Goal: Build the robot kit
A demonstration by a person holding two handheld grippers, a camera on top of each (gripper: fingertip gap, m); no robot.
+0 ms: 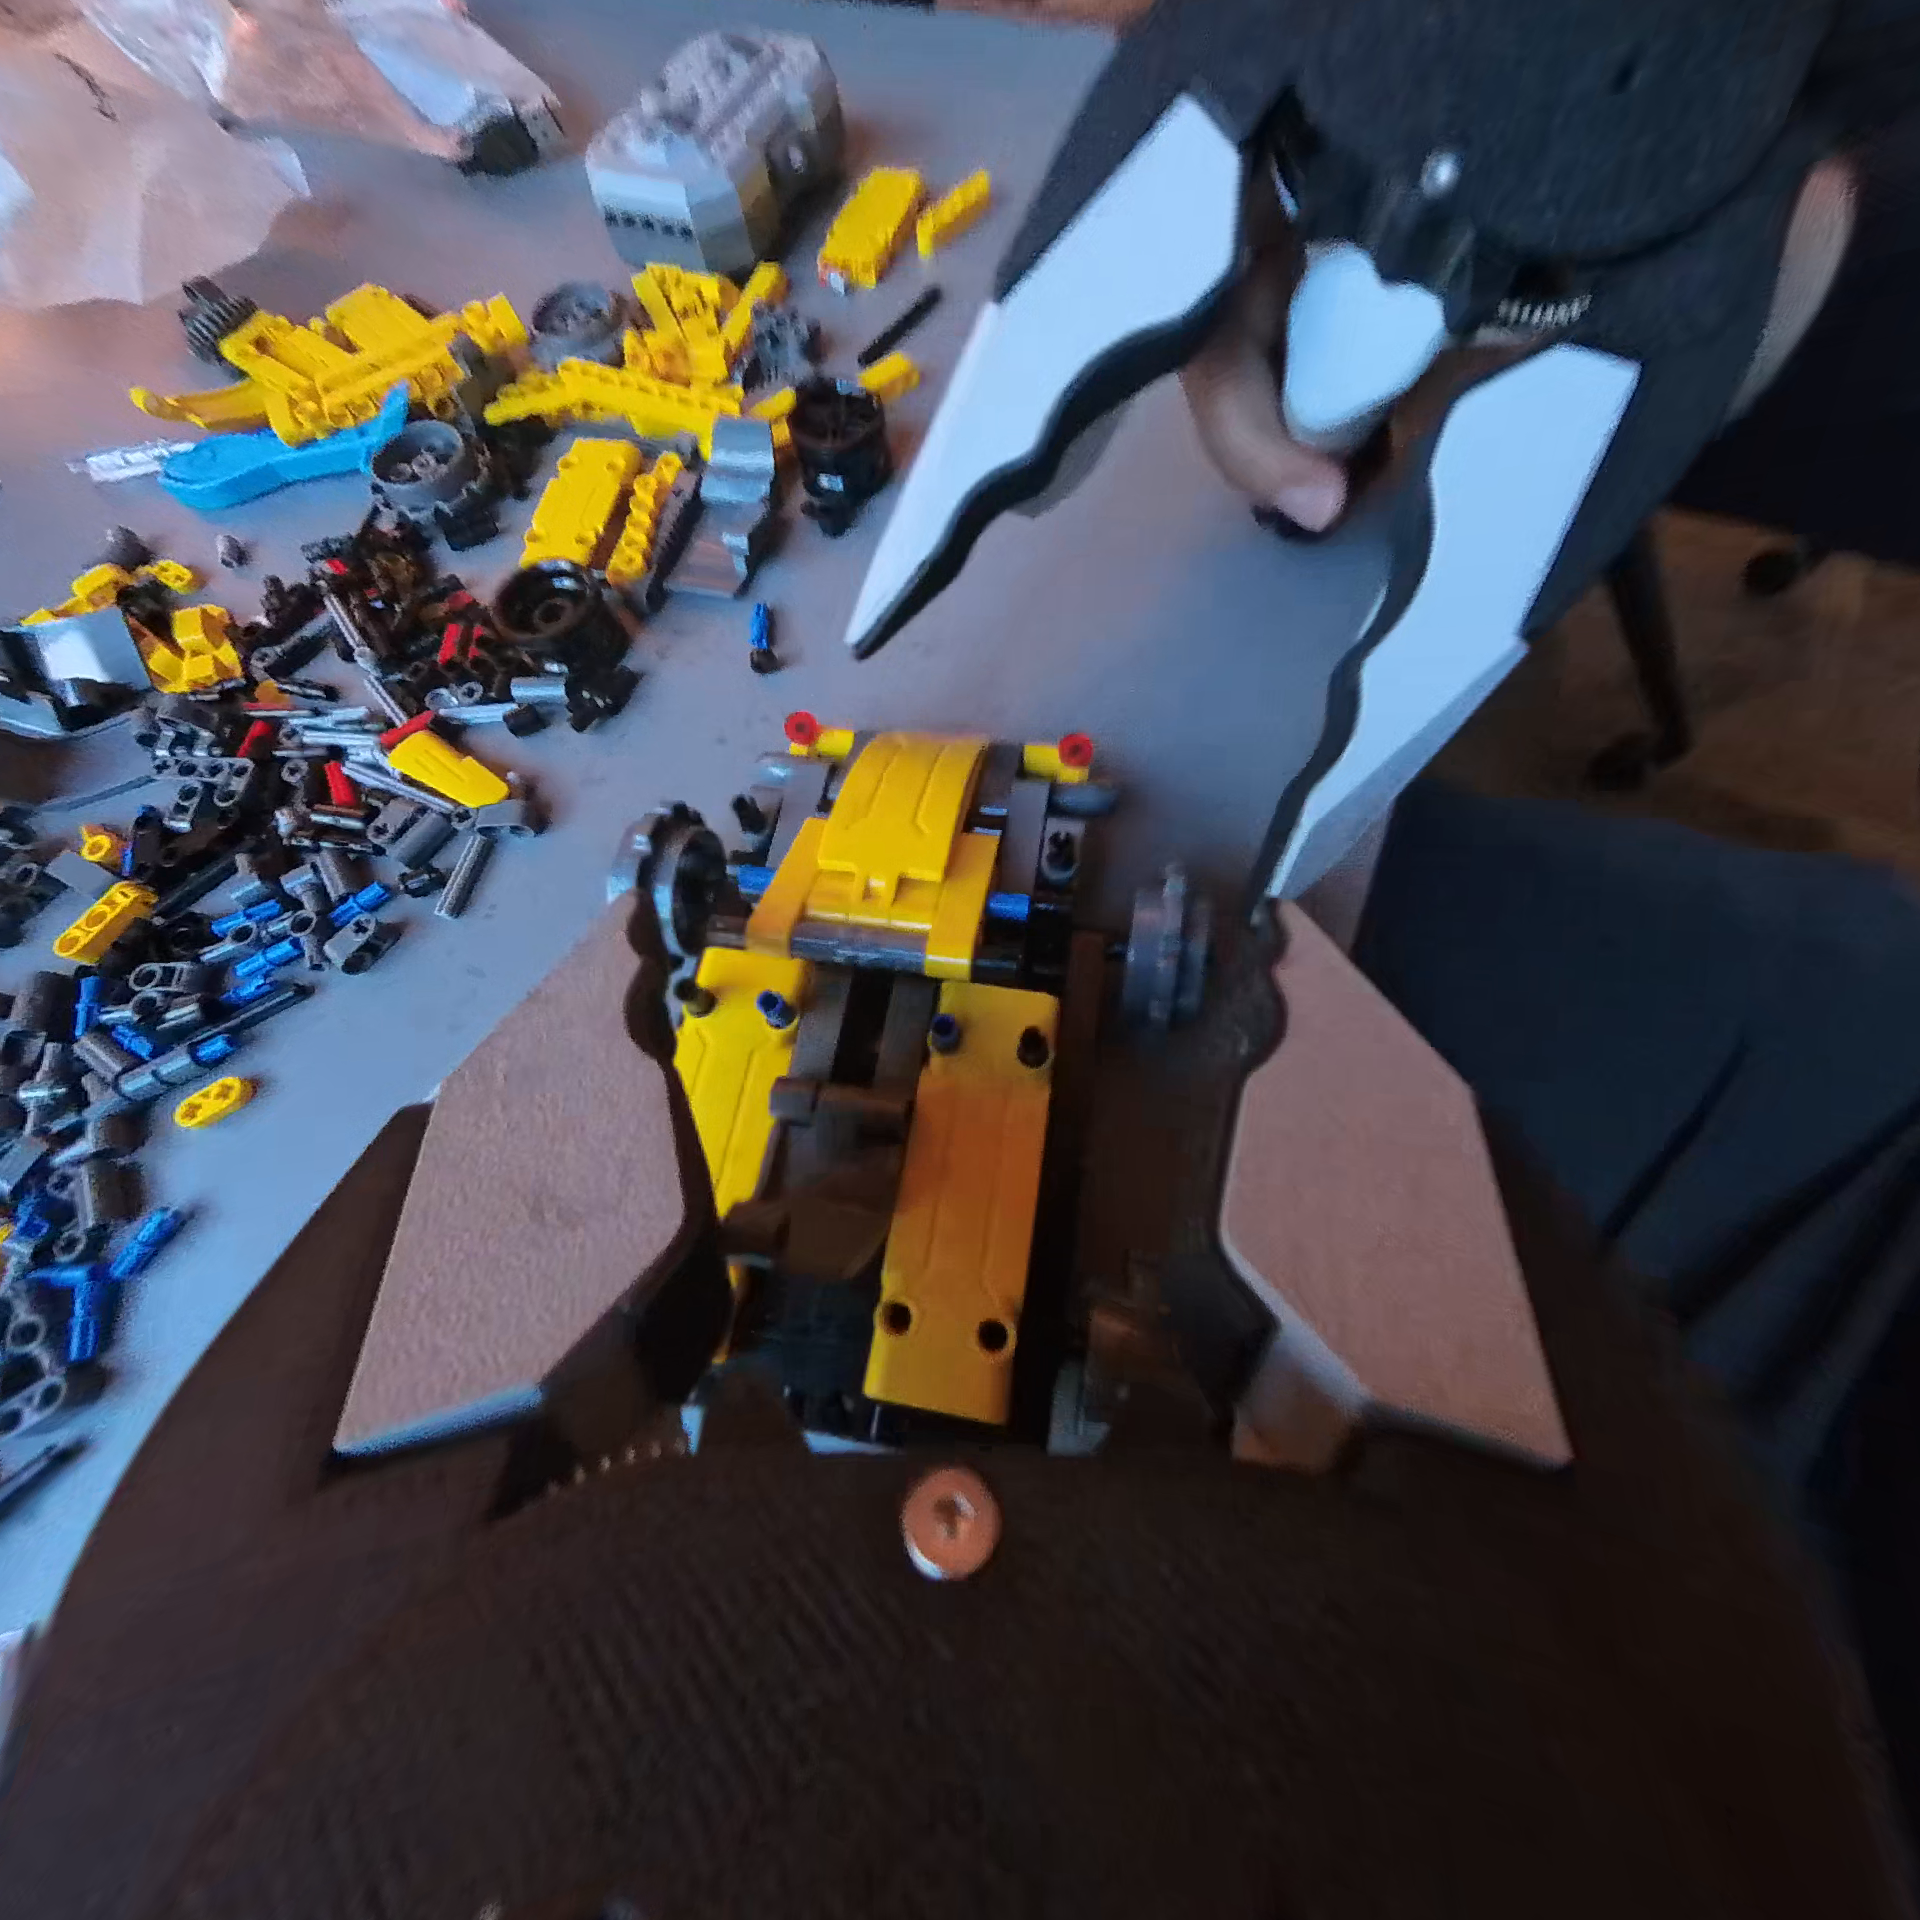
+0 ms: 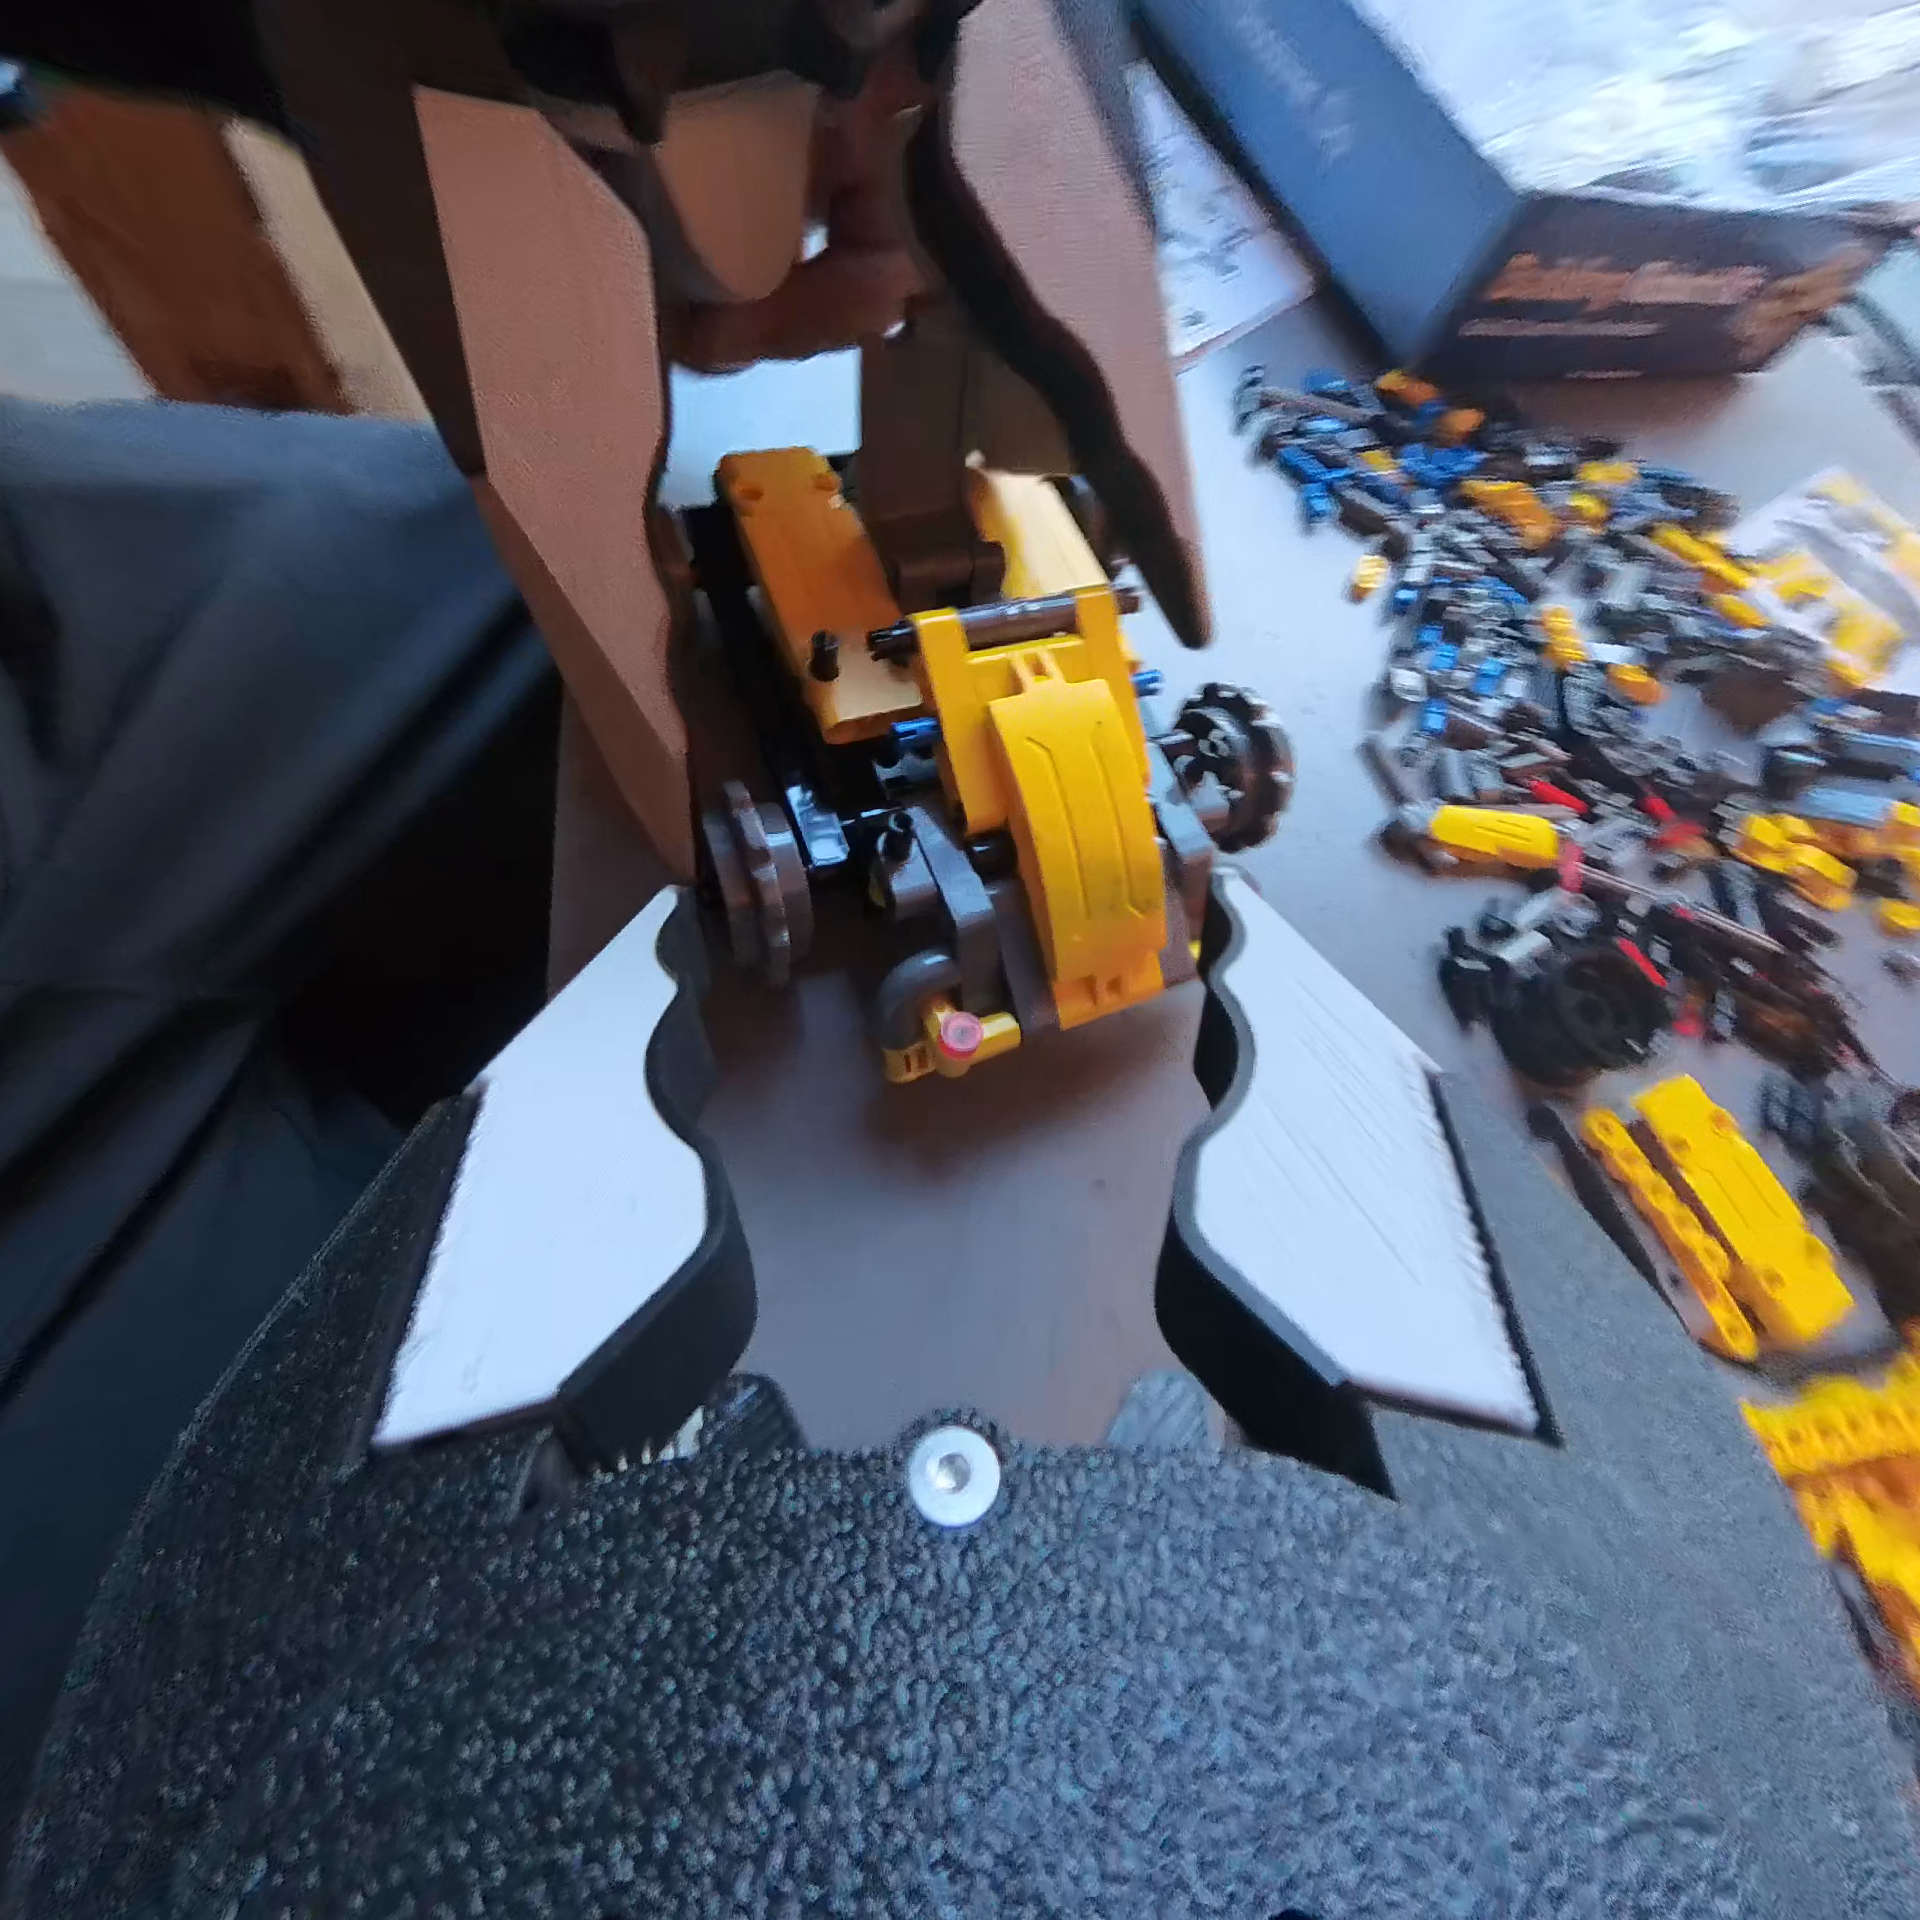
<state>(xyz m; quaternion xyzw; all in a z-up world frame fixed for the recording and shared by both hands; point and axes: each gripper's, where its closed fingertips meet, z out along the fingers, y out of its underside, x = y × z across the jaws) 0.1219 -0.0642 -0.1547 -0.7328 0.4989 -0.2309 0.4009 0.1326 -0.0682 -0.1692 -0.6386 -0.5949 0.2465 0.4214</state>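
Left gripper [image 1: 945, 914]: brown fingers clamped on the sides of the yellow brick-built vehicle [image 1: 894, 997], at the table's [image 1: 1091, 623] near edge.
Right gripper [image 2: 945, 883]: white fingers spread apart, tips just at the vehicle's front, holding nothing.
Loose parts pile [image 1: 312, 727]: yellow, black and blue pieces left of the vehicle.
Box [image 2: 1558, 260]: dark, far right.

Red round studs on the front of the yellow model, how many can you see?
2: one red stud at the front left corner, another red stud at the front right corner of the yellow model. Others may be hidden.
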